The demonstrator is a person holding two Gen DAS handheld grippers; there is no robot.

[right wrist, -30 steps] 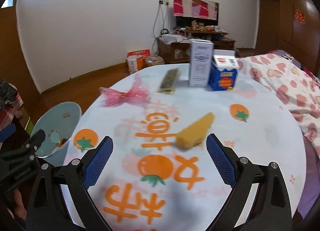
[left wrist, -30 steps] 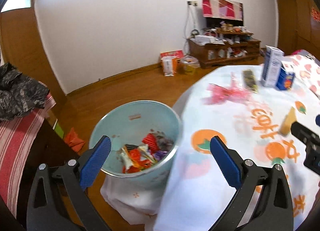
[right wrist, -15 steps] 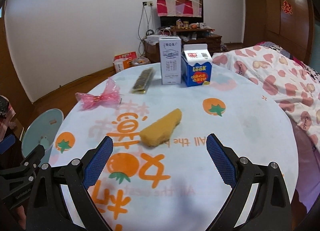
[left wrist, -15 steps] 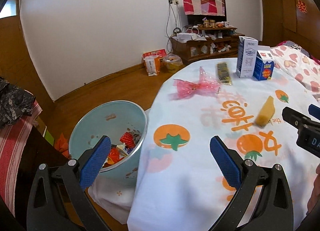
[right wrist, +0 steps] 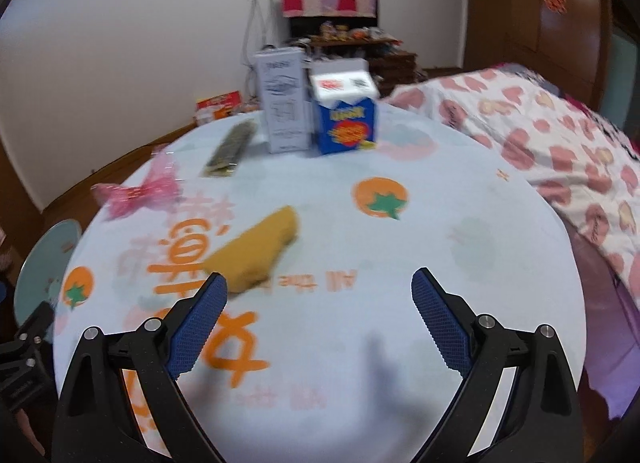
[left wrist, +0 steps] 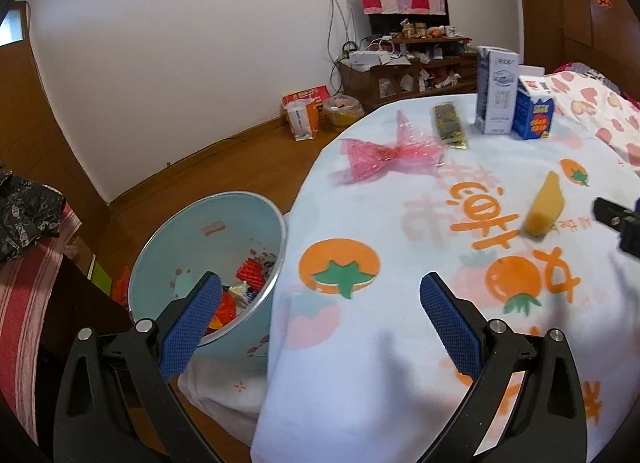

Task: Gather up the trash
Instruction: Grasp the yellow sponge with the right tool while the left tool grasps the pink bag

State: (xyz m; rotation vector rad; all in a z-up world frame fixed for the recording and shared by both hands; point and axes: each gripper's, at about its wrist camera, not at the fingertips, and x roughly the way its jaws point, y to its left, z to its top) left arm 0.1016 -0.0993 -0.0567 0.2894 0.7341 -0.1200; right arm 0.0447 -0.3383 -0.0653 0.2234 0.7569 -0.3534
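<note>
At the far left, on a striped red cloth [left wrist: 24, 303], lies a crumpled black bag [left wrist: 28, 211]. Next comes the pale blue bin [left wrist: 224, 223] on the wooden floor, just beside the worktop's edge, with red and orange wrappers [left wrist: 248, 283] lying in its bottom. The left tongs [left wrist: 320, 303] hang over the seam between bin and worktop, spread wide with nothing between the blue pads [left wrist: 192, 319]; one finger sits over the bin's rim, the other over the cloth.

The worktop [left wrist: 400, 343] wears a white cloth printed with orange fruit and lettering. On it, going rightward: a pink twisted cellophane wrapper [left wrist: 384, 155] near the far left edge, a dark flat packet [left wrist: 450, 127] just beyond it, then a tall white carton [left wrist: 496, 95] standing upright with a shorter blue carton [left wrist: 534, 111] touching or nearly touching its side (the blur hides which). Nearer, a yellow wedge-shaped piece [left wrist: 546, 203] lies alone on the orange lettering.

The right tongs [right wrist: 320, 295] are likewise wide open and empty, held above the cloth, with the yellow piece [right wrist: 256, 255] just ahead of the left finger, apart from it. Farthest right a bed cover with pink hearts [right wrist: 560, 143] meets the worktop's edge.
</note>
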